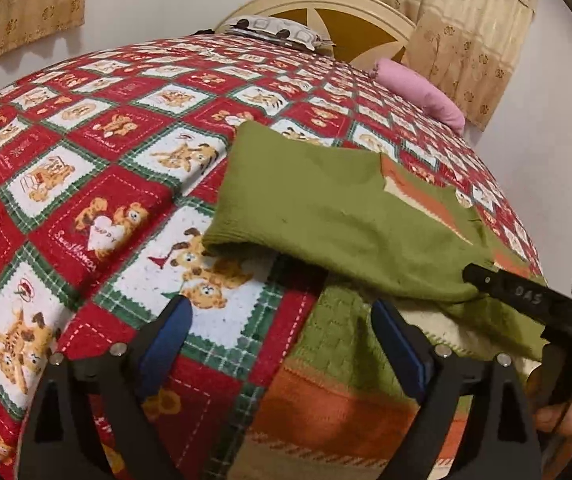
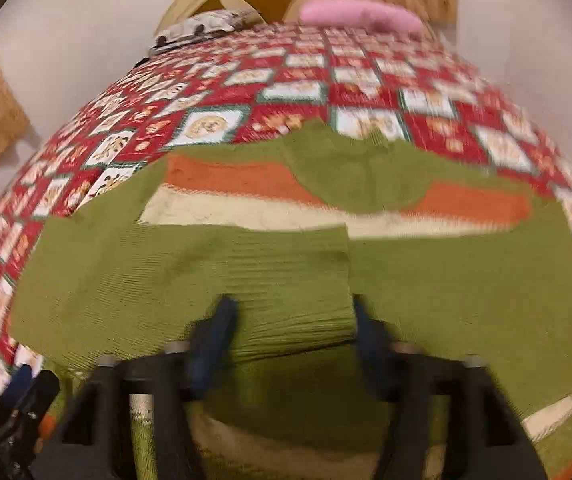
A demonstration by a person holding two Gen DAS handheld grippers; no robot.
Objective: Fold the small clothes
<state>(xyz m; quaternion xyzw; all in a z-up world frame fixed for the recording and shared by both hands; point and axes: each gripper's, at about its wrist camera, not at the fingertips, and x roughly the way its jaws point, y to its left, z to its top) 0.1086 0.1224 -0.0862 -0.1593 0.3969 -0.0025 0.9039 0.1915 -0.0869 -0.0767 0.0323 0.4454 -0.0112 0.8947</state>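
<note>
A small green knitted sweater (image 1: 326,208) with orange and cream stripes lies on the bed. Both green sleeves are folded across its body (image 2: 246,272). My left gripper (image 1: 282,316) is open and empty, low over the sweater's left hem edge and the bedspread. My right gripper (image 2: 290,320) is open, its blue-padded fingers (image 2: 222,320) on either side of the cuff of a folded sleeve; the view is blurred. The right gripper also shows in the left wrist view (image 1: 526,300), resting on the sweater.
The bed has a red, green and white teddy-bear bedspread (image 1: 106,184). A pink pillow (image 1: 422,92) and a patterned pillow (image 1: 274,28) lie by the cream headboard (image 1: 326,4). Tan curtains (image 1: 458,36) hang behind. The bed's right edge (image 1: 526,216) is close to the sweater.
</note>
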